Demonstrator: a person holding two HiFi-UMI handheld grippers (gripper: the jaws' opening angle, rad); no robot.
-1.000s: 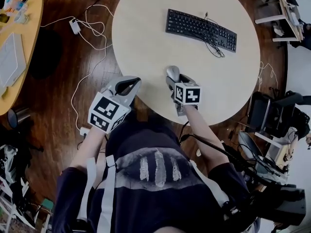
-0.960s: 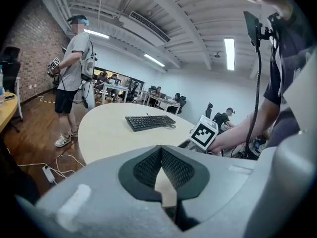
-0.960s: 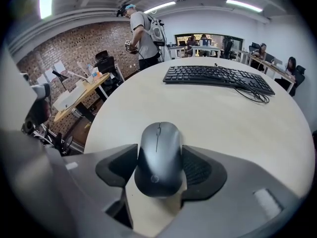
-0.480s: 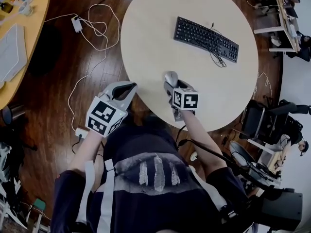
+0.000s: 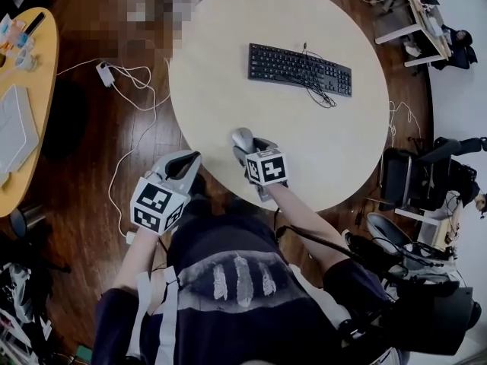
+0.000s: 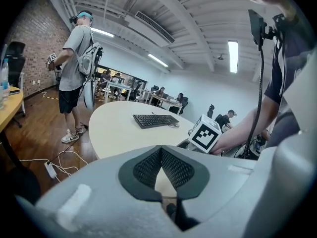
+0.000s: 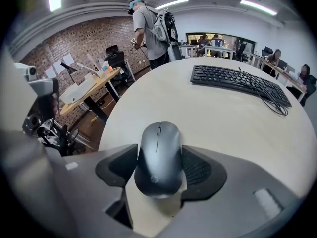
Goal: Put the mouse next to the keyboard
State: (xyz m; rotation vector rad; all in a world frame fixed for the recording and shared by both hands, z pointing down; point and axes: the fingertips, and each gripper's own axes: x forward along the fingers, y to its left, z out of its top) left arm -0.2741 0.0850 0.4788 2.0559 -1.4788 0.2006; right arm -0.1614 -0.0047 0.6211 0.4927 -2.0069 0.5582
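Mouse (image 7: 158, 155) farther left, in right tongs (image 7: 159, 163)

Open-plan office with an industrial look. A brick wall (image 7: 94, 38) and a bare ceiling (image 6: 188, 14) with beams, a duct (image 6: 153, 26) and strip lights (image 6: 233, 57) enclose a wood floor (image 5: 84, 158), where a power adapter (image 5: 104, 74) lies. People sit at desks (image 6: 158, 99) in the background; an office chair (image 7: 115, 58) stands by a yellow desk (image 5: 47, 74), and a keyboard (image 5: 299, 69) lies on a round table (image 5: 221, 59)
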